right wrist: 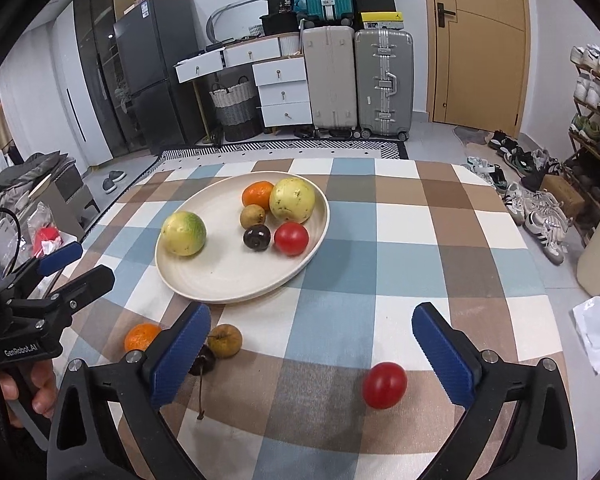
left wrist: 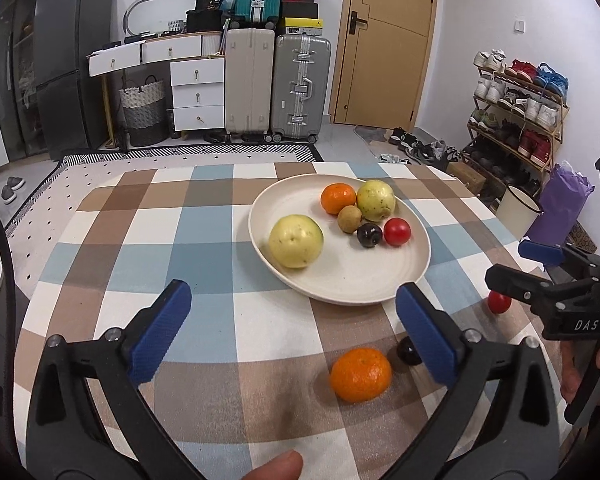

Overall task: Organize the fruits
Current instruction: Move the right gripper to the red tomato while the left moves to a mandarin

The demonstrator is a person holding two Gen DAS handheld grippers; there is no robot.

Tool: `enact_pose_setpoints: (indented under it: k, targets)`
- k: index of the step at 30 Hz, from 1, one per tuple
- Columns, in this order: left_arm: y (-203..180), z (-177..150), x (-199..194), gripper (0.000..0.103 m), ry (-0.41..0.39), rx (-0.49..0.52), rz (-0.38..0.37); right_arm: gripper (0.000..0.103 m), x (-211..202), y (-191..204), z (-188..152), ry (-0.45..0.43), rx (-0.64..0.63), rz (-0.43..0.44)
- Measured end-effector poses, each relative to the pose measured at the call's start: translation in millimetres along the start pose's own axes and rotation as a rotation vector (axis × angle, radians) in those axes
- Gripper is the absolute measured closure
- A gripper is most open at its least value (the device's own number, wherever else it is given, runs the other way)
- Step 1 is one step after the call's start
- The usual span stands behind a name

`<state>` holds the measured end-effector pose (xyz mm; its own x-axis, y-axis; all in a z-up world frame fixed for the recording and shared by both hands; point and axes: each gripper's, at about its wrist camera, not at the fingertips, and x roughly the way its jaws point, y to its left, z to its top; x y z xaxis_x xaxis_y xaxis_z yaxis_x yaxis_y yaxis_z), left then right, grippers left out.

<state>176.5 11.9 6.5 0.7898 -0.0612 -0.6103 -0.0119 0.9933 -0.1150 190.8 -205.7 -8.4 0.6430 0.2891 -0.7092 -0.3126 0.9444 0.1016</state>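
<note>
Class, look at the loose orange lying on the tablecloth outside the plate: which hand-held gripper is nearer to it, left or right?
Left. The left hand-held gripper hangs open directly over the loose orange, which sits between its fingers. The right hand-held gripper is off to the orange's right, open around the loose red tomato.

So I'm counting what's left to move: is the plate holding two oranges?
No, the plate holds one orange; the other orange lies on the tablecloth.
</note>
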Motion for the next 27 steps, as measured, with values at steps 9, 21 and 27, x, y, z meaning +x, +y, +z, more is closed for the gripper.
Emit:
enact_pose_setpoints:
  k: [9,21,27]
  targets:
    - [-9,-10,-6,0.001,0.004,0.031,0.012,0.001,-6,-4,-12,0.033,0.002,-0.047]
    - [-14,-21,-5,0.001,0.007,0.043,0.004,0.001,-16,-6,-22,0.065,-0.040,-0.086]
    - [-16,-26,-4,0.001,0.014,0.049,0.004,0.001,-9,-15,-30,0.086,-0.023,-0.107]
